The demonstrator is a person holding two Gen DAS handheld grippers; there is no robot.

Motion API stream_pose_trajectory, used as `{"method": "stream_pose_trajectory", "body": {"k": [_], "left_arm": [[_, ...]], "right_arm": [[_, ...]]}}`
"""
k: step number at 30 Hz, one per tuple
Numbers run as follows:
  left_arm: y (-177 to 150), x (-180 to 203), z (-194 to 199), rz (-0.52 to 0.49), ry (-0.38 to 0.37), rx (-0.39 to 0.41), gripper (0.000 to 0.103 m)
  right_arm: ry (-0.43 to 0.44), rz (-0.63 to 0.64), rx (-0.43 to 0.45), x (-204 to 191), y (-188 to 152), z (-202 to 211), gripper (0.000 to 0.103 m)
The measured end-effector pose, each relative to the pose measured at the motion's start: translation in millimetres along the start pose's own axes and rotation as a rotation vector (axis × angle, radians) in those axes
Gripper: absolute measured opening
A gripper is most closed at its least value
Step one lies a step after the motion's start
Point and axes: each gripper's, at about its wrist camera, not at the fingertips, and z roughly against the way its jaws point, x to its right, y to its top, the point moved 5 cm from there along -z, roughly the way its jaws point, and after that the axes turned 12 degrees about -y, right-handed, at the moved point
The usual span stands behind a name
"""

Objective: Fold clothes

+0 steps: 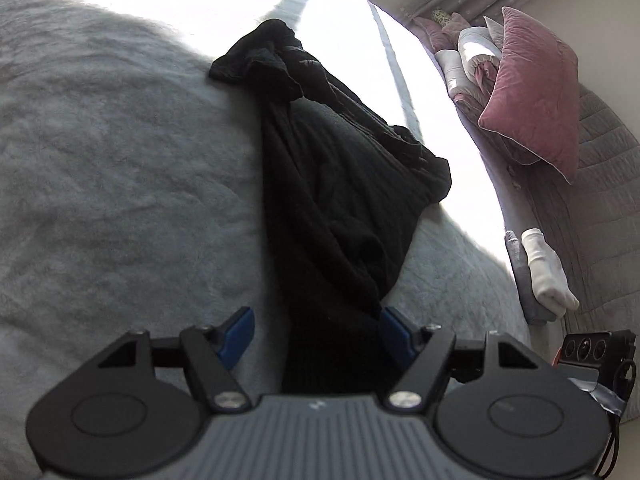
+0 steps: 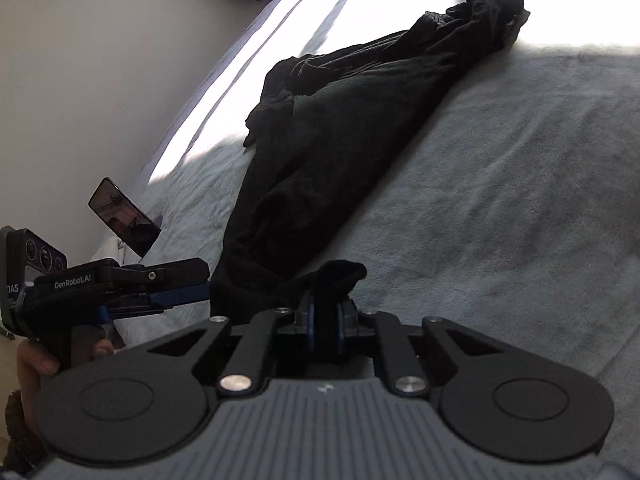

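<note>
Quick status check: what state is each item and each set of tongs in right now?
Black garment: bunched lengthwise on the bed, unfolded.
Left tongs: open, straddling the garment's near end.
Right tongs: shut on the garment's edge.
White sock: lying at the bed's edge.
Pink pillow: propped upright.

left wrist – we look forward past spread jaws, low and close over the grey blanket (image 1: 120, 168) | right wrist – low past closed jaws, angled left | shared – black garment (image 1: 336, 208) ahead of both jaws, left gripper (image 2: 188, 292) beside ours
</note>
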Motion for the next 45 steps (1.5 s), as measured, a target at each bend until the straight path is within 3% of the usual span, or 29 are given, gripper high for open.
{"method": "stream_pose_trajectory", "body": {"k": [8,13,15,16,17,18,20,22,25,27,29,33,37,42,45], "left_arm": [[-7,-1,10,0.079,-0.159,-0.035,0.07],[-10,0,18,0.086,-0.206,-0.043,0.07],[-11,-1,21,0.075,-0.213,-0.045,0.065],[-11,-3,23,0.071,-0.203,-0.043,0.062],[-11,-7,26,0.068,-0.188,-0.039,0.052],[-10,-11,29,0.068,-0.157,-0.028,0.03],[-9,-21,33,0.061,-0.084,-0.01,0.003],[-6,-32,40,0.055,-0.023,0.017,0.003],[-2,-46,56,0.042,0.04,0.059,0.003],[1,-56,68,0.03,0.083,0.086,0.003],[4,-68,80,0.025,0.13,0.116,0.003],[11,-92,100,0.031,0.225,0.18,0.003],[17,-109,114,0.044,0.298,0.239,0.003],[21,-115,118,0.05,0.346,0.277,0.003],[23,-113,116,0.043,0.363,0.287,0.003]], "right_arm": [[0.218,0.054,-0.025,-60,-9,13,0.009],[0.301,0.147,-0.062,-103,-24,4,0.009],[0.319,0.18,-0.079,-117,-30,0,0.009],[0.327,0.191,-0.089,-122,-32,-3,0.009],[0.334,0.199,-0.1,-128,-35,-7,0.009],[0.339,0.209,-0.109,-133,-36,-10,0.009],[0.34,0.226,-0.116,-138,-37,-14,0.01],[0.339,0.229,-0.117,-139,-35,-15,0.016],[0.338,0.197,-0.106,-130,-26,-11,0.017],[0.312,0.164,-0.064,-117,-17,-4,0.034],[0.285,0.127,-0.024,-101,-7,1,0.04],[0.205,0.051,0.008,-69,5,3,0.04],[0.124,0.022,-0.021,-49,3,-6,0.04],[0.066,0.078,-0.099,-47,-17,-22,0.04],[0.045,0.109,-0.073,-51,-18,-25,0.04]]}}
